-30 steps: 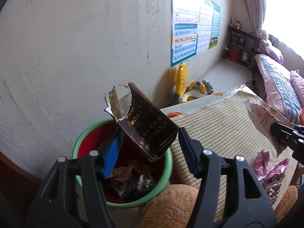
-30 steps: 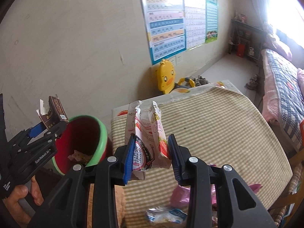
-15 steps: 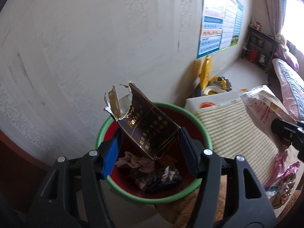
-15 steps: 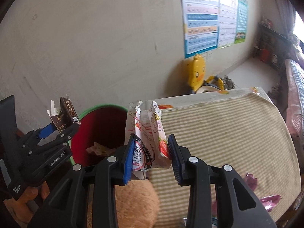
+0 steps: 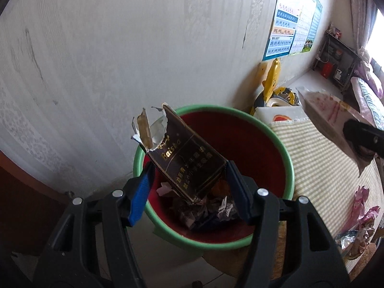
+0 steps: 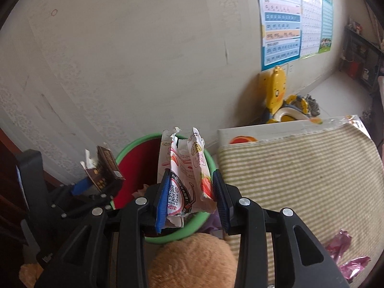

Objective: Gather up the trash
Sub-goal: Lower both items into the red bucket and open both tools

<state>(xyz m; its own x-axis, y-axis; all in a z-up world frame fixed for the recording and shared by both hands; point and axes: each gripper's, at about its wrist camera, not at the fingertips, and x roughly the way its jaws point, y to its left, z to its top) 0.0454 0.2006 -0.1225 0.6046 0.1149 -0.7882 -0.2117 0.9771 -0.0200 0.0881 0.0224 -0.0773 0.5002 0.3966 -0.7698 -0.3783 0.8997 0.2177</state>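
Note:
My left gripper (image 5: 189,187) is shut on a torn dark brown cigarette box (image 5: 184,160) with gold lettering, held right above the red bin with a green rim (image 5: 268,124). Crumpled trash (image 5: 204,208) lies in the bin's bottom. In the right wrist view my right gripper (image 6: 190,192) is shut on a white and pink strawberry snack wrapper (image 6: 184,165), over the bin's near right rim (image 6: 207,158). The left gripper with the brown box (image 6: 105,172) shows at that view's left. The wrapper (image 5: 331,117) also appears at the right edge of the left wrist view.
A striped green-and-white cloth (image 6: 300,168) covers the table right of the bin, with pink foil wrappers (image 6: 345,256) on it. A brown plush toy (image 6: 192,261) sits just below the grippers. A yellow duck toy (image 6: 278,91) stands by the wall, posters (image 6: 280,24) above it.
Both grippers have moved left toward the bin. The brown box now hangs over the bin's inside, and the snack wrapper has come from over the cloth to the bin's rim.

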